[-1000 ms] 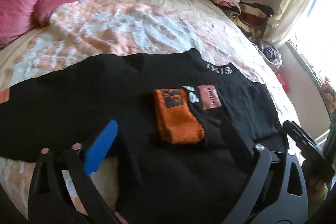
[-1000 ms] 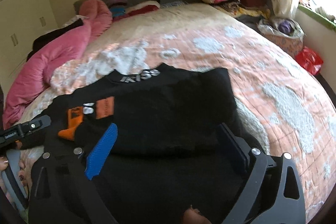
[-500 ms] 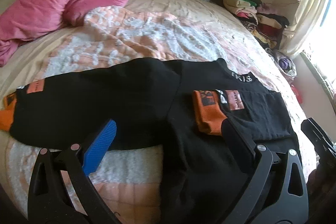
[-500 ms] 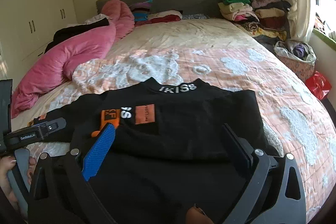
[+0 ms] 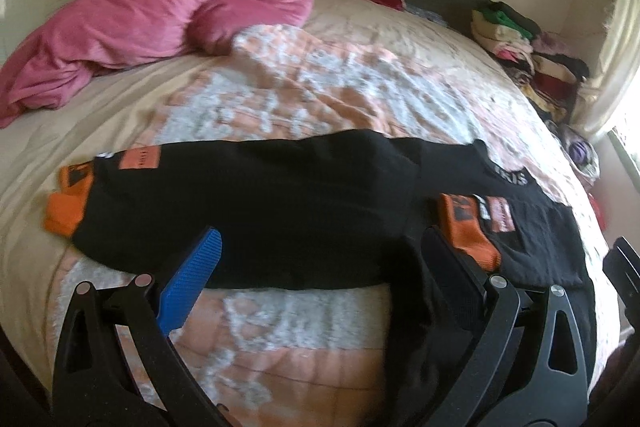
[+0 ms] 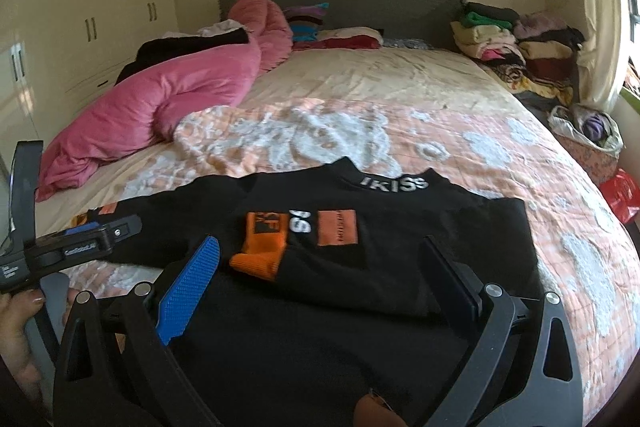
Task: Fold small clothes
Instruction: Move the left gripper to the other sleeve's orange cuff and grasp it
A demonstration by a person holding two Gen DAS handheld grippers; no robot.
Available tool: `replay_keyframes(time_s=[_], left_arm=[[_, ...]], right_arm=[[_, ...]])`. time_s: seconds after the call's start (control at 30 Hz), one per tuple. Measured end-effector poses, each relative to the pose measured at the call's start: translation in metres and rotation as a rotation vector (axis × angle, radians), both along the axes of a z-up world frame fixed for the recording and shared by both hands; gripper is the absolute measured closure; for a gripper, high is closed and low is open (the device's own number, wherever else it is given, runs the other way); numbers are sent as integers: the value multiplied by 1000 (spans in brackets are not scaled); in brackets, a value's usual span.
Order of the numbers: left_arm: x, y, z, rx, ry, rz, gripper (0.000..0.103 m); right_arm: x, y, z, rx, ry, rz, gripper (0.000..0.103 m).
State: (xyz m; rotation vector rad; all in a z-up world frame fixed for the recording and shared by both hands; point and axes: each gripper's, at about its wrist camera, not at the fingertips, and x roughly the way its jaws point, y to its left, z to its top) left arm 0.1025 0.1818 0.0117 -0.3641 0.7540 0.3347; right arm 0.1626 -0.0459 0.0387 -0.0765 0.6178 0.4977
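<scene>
A black sweater [image 6: 400, 251] lies flat on the bed, its collar [image 6: 394, 183] lettered in white and turned toward the headboard. One sleeve is folded across the chest, and its orange cuff [image 6: 262, 247] rests on the body. The other sleeve [image 5: 260, 195] stretches out to the left and ends in an orange cuff [image 5: 66, 213]. My left gripper [image 5: 320, 247] hangs open above that sleeve, holding nothing. My right gripper [image 6: 320, 247] is open over the sweater's lower body, also holding nothing. In the right wrist view the left gripper [image 6: 80, 247] shows at the left edge, held by a hand [image 6: 16, 311].
A pink duvet [image 6: 168, 99] is bunched at the bed's left side. Folded clothes [image 6: 516, 43] are stacked at the right by the headboard. A bag of laundry [image 6: 588, 131] and a red bag [image 6: 622, 195] sit beside the bed near the window. Wardrobes [image 6: 88, 19] line the left wall.
Both grippers have drawn back and risen from the sweater. The left wrist view has swung left, bringing the outstretched sleeve and its orange cuff into sight.
</scene>
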Motion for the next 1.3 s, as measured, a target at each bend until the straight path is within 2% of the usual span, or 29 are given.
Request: replay_keyframes(time_s=[0.3,0.43,0.73,0.97,1.13,1.3], left_arm=[[-16,27,-1,0,-18,111,9],[-23,38,1,42,-12,191,9],[-38,66,-6,25,-9,339,9],[-54,92,-13,-22,-12,448,9],[-60,113,-29,-87,17,511,9],[-65,130,-42,-132,36,561,9]], right_arm=[[-7,37,0,-25,-12,85,4],[-10,51,1,-36,-17,112,4],[-12,84,4,-51,-32,184,4],[-14,113,2,-72,-26,260,4],[-16,135,0,-98,-26,325,4],[-17,158,-8,-127,11,418,4]])
